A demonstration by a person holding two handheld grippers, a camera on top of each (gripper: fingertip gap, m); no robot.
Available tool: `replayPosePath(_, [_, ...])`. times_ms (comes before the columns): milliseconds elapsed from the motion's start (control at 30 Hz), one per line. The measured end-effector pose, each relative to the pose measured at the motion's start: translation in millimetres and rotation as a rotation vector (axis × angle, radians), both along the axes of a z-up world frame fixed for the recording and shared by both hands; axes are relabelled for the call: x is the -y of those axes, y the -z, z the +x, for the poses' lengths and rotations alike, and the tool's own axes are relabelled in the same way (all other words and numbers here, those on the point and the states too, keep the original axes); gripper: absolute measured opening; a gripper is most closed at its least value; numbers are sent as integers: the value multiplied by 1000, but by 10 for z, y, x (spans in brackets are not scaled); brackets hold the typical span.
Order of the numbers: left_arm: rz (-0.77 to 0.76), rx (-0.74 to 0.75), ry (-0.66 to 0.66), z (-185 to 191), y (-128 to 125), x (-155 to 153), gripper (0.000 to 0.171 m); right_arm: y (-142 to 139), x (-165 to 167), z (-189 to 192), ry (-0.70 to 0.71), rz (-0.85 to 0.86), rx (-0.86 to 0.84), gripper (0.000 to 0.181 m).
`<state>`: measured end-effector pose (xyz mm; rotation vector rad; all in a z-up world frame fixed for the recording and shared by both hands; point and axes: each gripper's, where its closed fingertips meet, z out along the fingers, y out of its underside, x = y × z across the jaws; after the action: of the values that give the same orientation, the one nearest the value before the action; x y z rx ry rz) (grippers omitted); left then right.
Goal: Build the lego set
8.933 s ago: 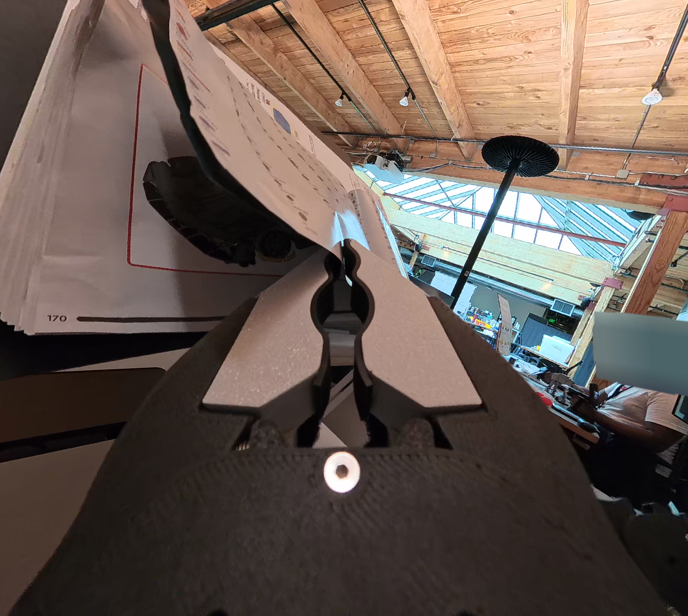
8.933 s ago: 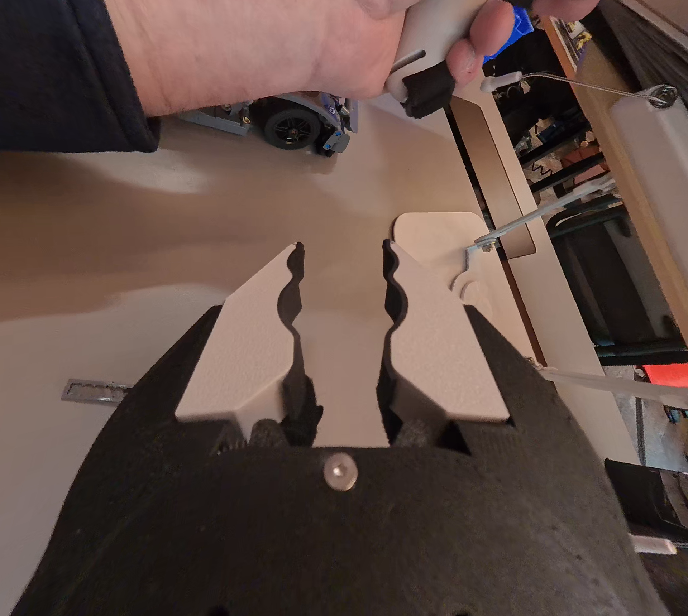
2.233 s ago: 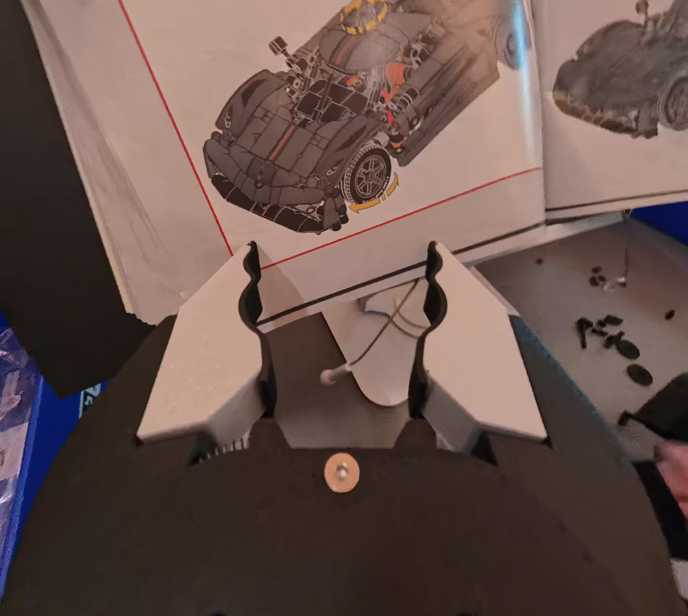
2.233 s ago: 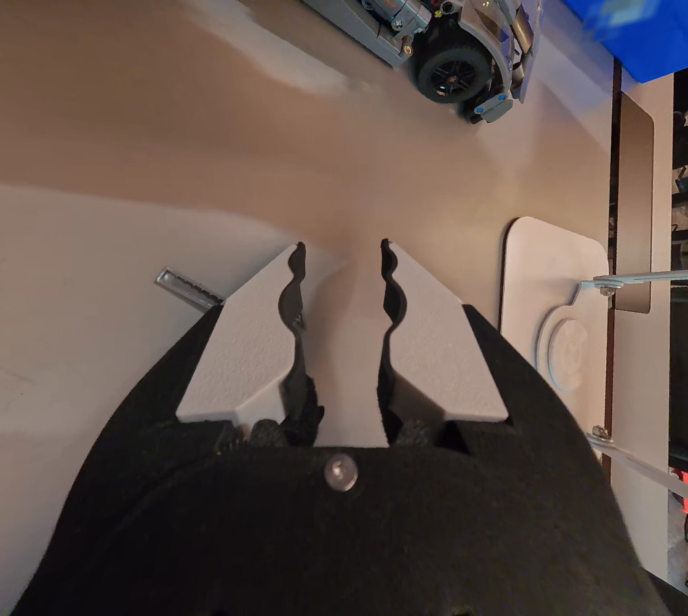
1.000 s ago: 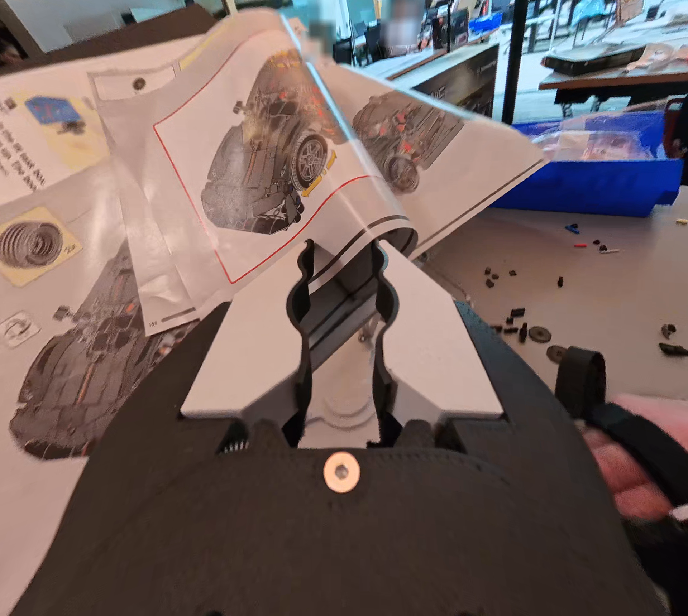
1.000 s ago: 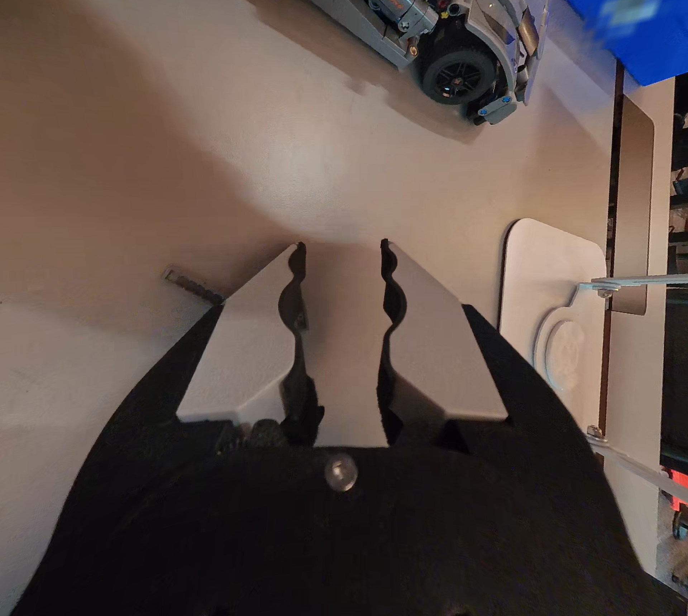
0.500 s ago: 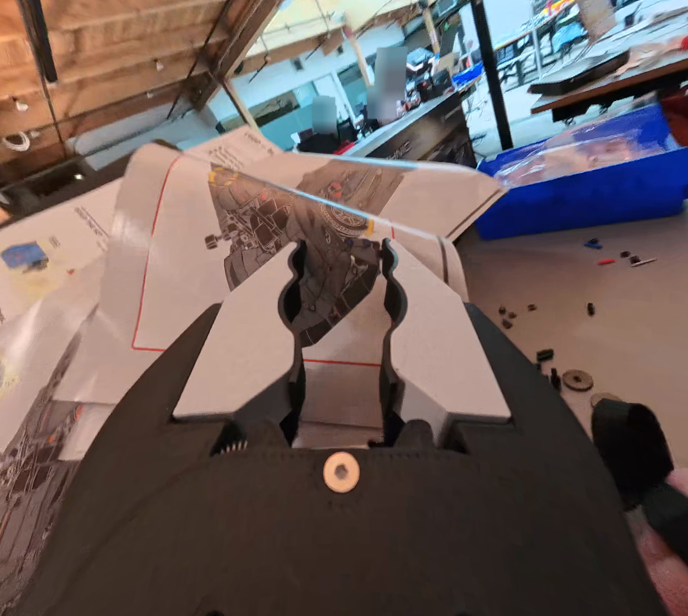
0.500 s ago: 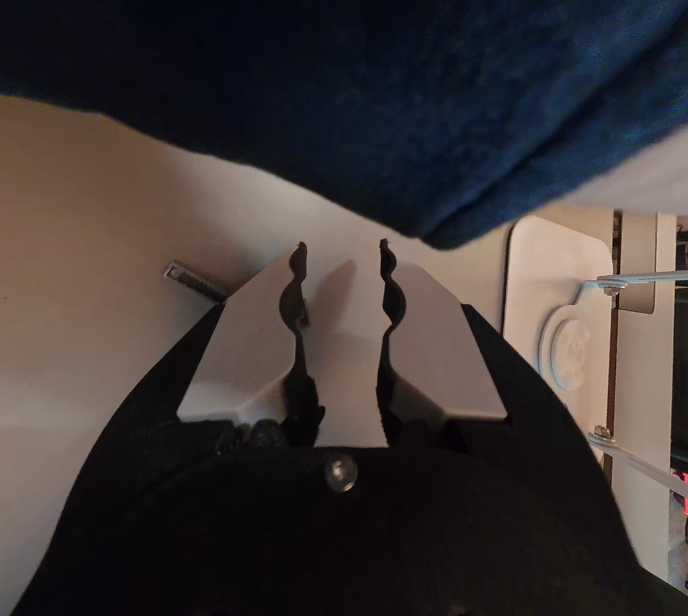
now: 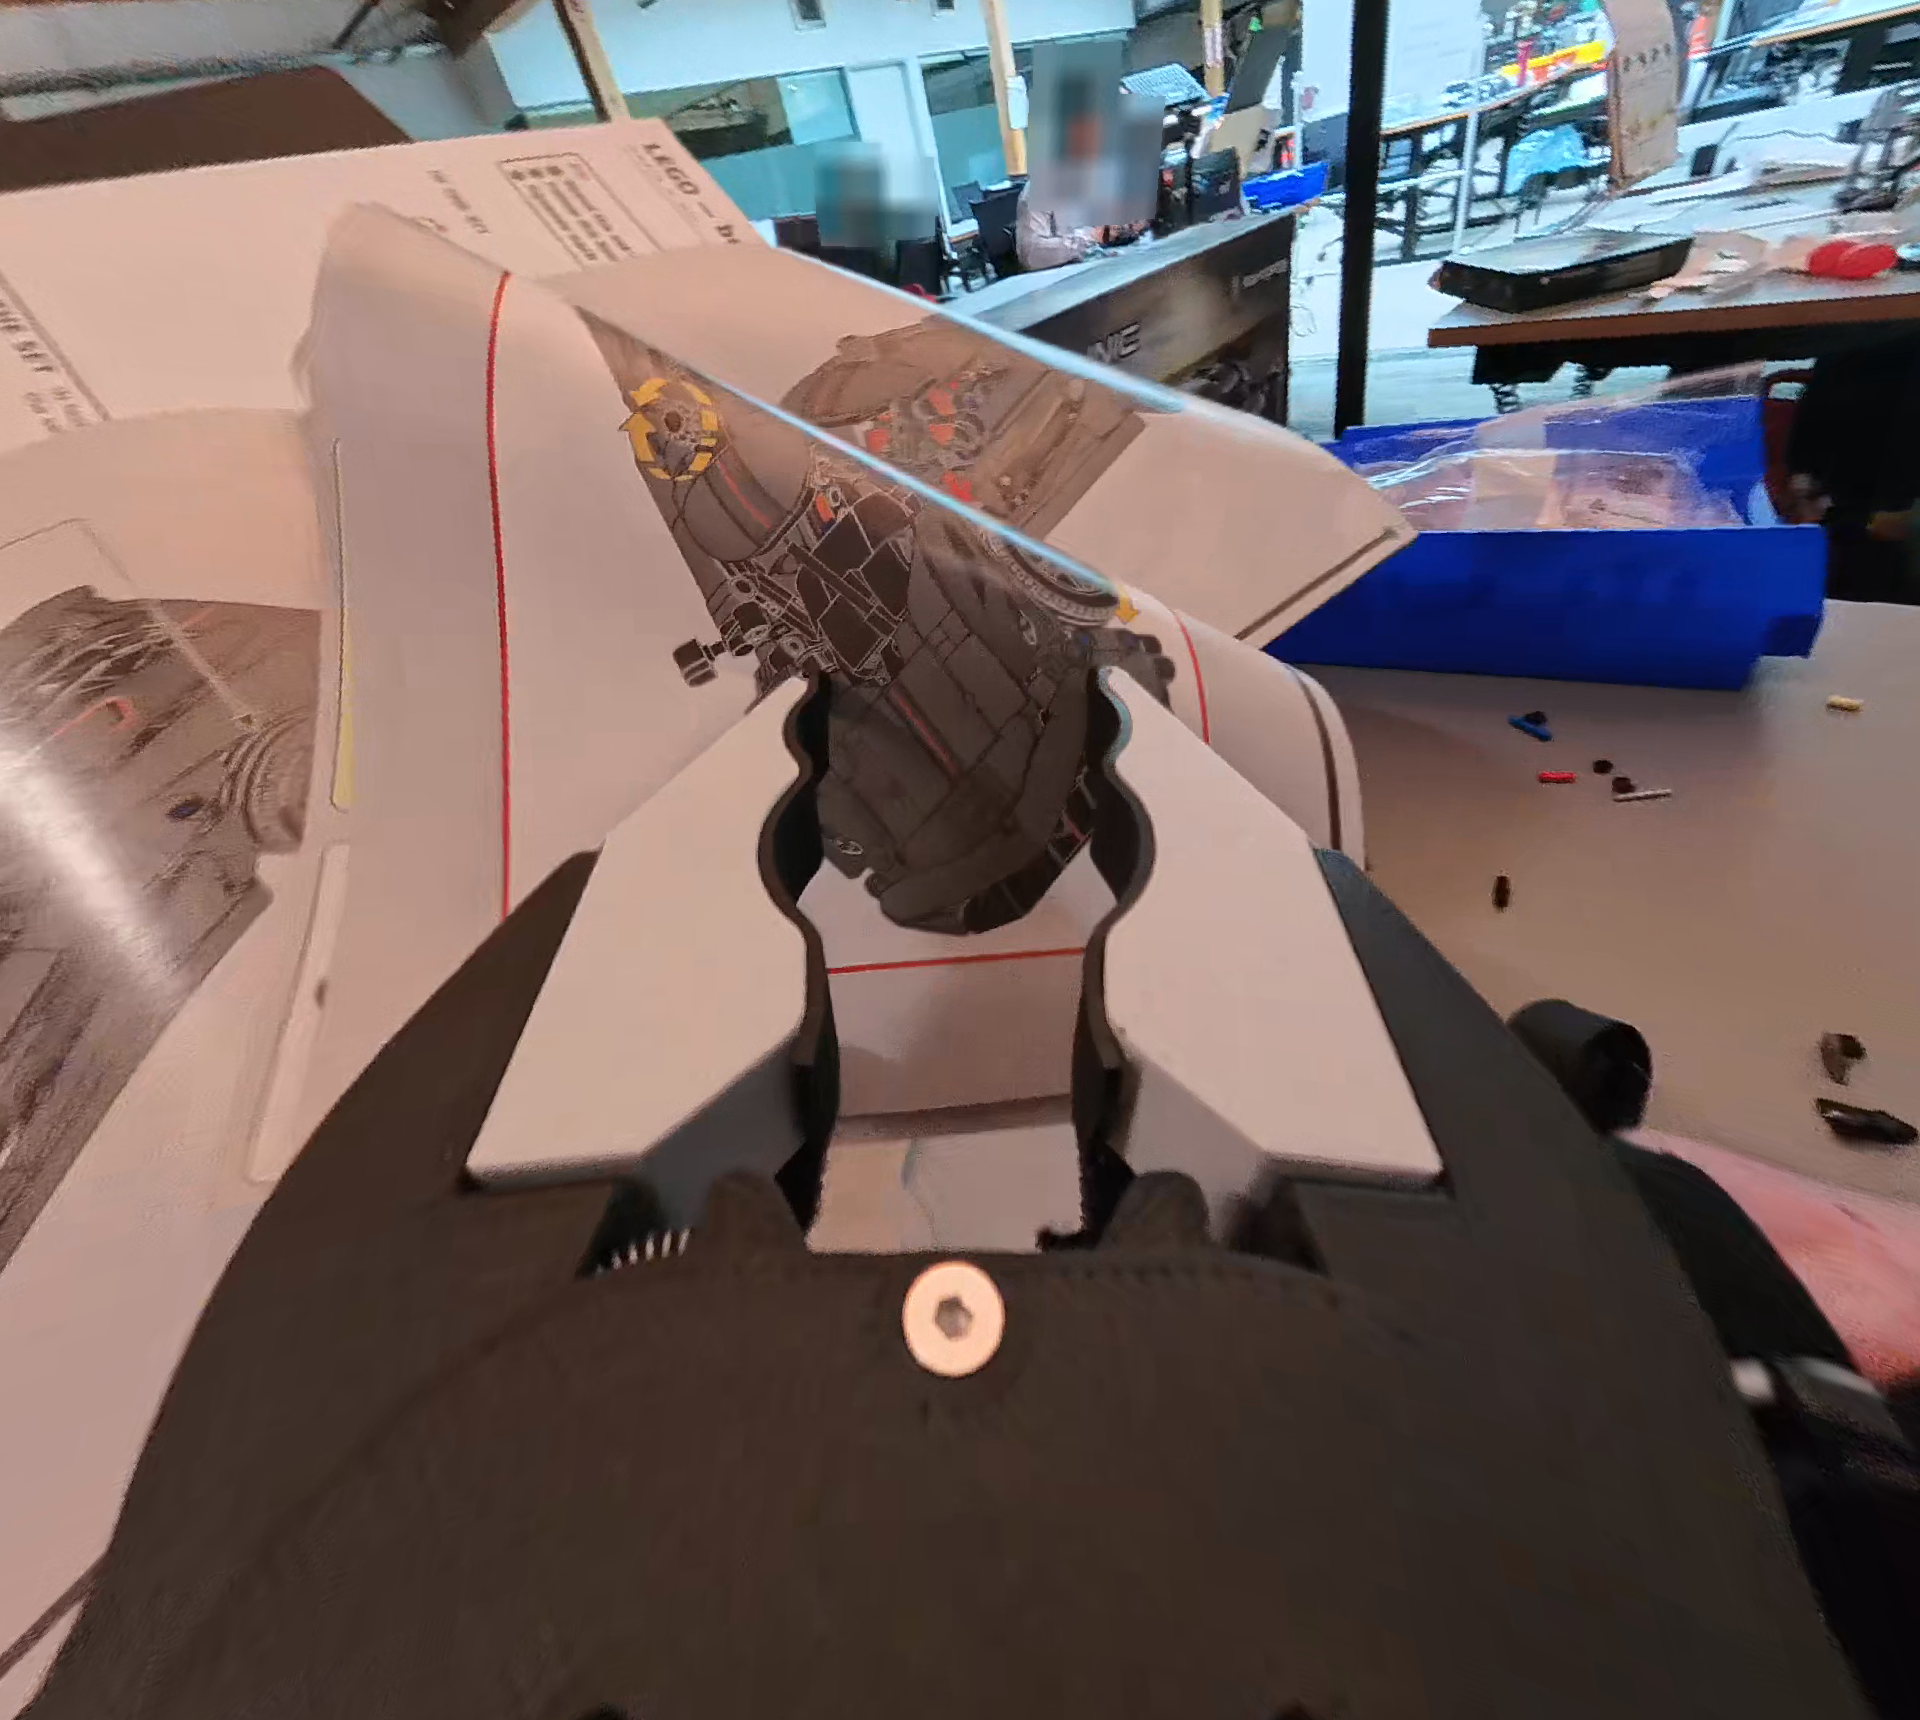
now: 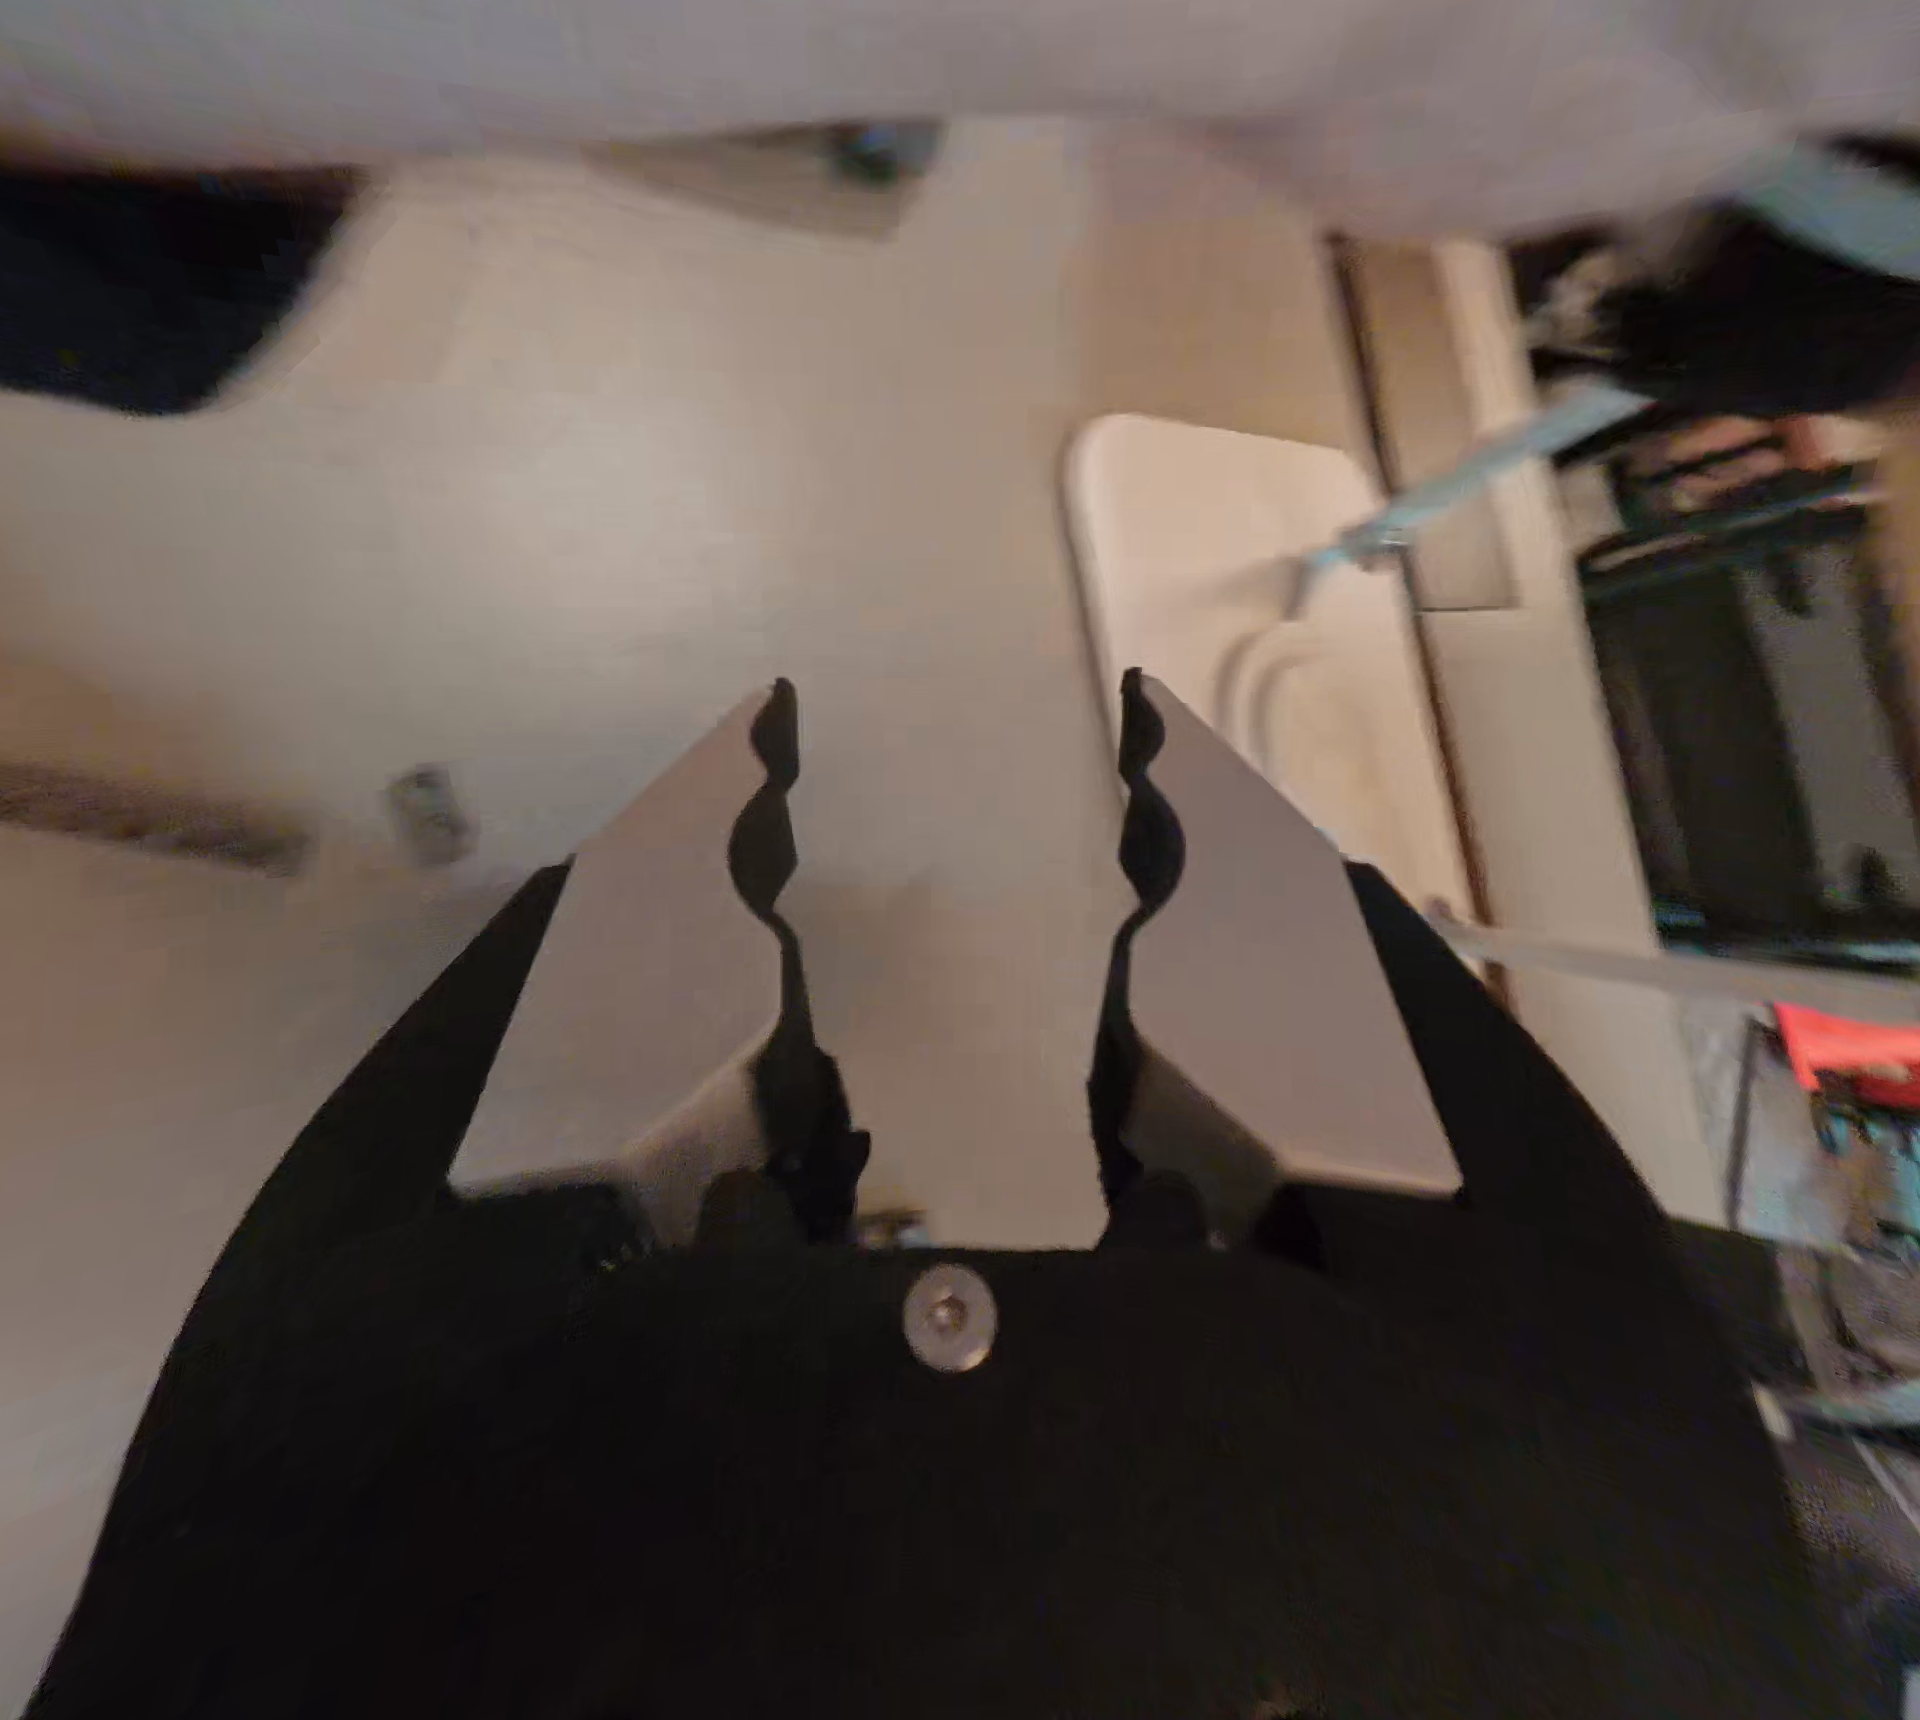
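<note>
Left gripper (image 9: 951, 694): held level and pointing forward over the open instruction booklet (image 9: 436, 631), jaws parted with nothing between them, a curled page with a car drawing just beyond the tips. Beyond the booklet's right edge: blue bin (image 9: 1558, 610) and scattered small lego pieces (image 9: 1558, 777) on the tabletop (image 9: 1610, 922). Right gripper (image 10: 954, 683): tipped down toward the pale tabletop, jaws wide and empty, view blurred; no car model visible.
</note>
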<state>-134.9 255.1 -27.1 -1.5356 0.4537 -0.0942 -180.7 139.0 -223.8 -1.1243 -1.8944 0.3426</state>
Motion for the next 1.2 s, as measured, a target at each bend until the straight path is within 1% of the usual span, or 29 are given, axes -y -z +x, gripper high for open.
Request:
replayPosePath(67, [-6, -2, 11, 84, -25, 4, 47, -250, -283, -9, 93, 18, -114, 64])
replayPosePath(100, [-7, -15, 26, 139, -36, 12, 47, -368, -435, 8, 153, 34, -156, 69])
replayPosePath(133, [-3, -30, 28, 167, -54, 20, 47, -488, -553, 29, 200, 48, -195, 75])
replayPosePath(167, [9, -45, 18, 169, -86, 33, 47, -611, -629, 50, 225, 59, -235, 75])
replayPosePath(267, [54, -42, 23, 196, -254, 117, 47, -960, -750, 127, 256, 102, -337, 77])
replayPosePath(400, [113, -7, -1, 170, -544, 281, 49, -1389, -780, 222, 264, 141, -440, 75])
replayPosePath(533, [130, -27, -43, 186, -820, 568, 51, -1756, -851, 291, 302, 141, -539, 82])
replayPosePath(600, [113, -66, -96, 124, -895, 746, 52, -1908, -909, 347, 316, 116, -586, 84])
replayPosePath(633, [94, -80, -109, 94, -900, 848, 53, -1973, -956, 384, 330, 86, -612, 82])
replayPosePath(667, [70, -95, -128, 34, -886, 954, 55, -2035, -1015, 427, 355, 46, -644, 85])
replayPosePath(700, [37, -104, -170, -73, -847, 1071, 58, -2084, -1042, 457, 366, -10, -672, 84])
replayPosePath(767, [-39, -127, -251, -308, -700, 1385, 59, -2164, -900, 419, 292, -99, -705, 73])
replayPosePath(800, [-64, -136, -303, -458, -622, 1571, 58, -2195, -786, 371, 239, -95, -713, 71])
replayPosePath(833, [-92, -142, -359, -631, -532, 1763, 58, -2176, -661, 290, 185, -84, -692, 71])
replayPosePath(900, [-186, -126, -460, -1009, -305, 2125, 60, -1975, -414, 64, 89, -109, -575, 74])
replayPosePath(967, [-297, -77, -515, -1346, -61, 2427, 65, -1701, -94, -171, -28, -151, -448, 67])
replayPosePath(1000, [-353, -53, -551, -1535, 59, 2569, 65, -1526, 77, -286, -83, -177, -371, 64])
replayPosePath(1033, [-408, -21, -588, -1720, 170, 2696, 63, -1332, 216, -402, -118, -198, -293, 69])
replayPosePath(1100, [-494, 63, -610, -2035, 391, 2847, 61, -888, 474, -608, -171, -232, -127, 85])
replayPosePath(1133, [-560, 121, -614, -2185, 543, 2894, 58, -690, 580, -699, -194, -227, -69, 92])
replayPosePath(1200, [-661, 217, -575, -2399, 827, 2897, 55, -362, 725, -862, -212, -197, 8, 94])
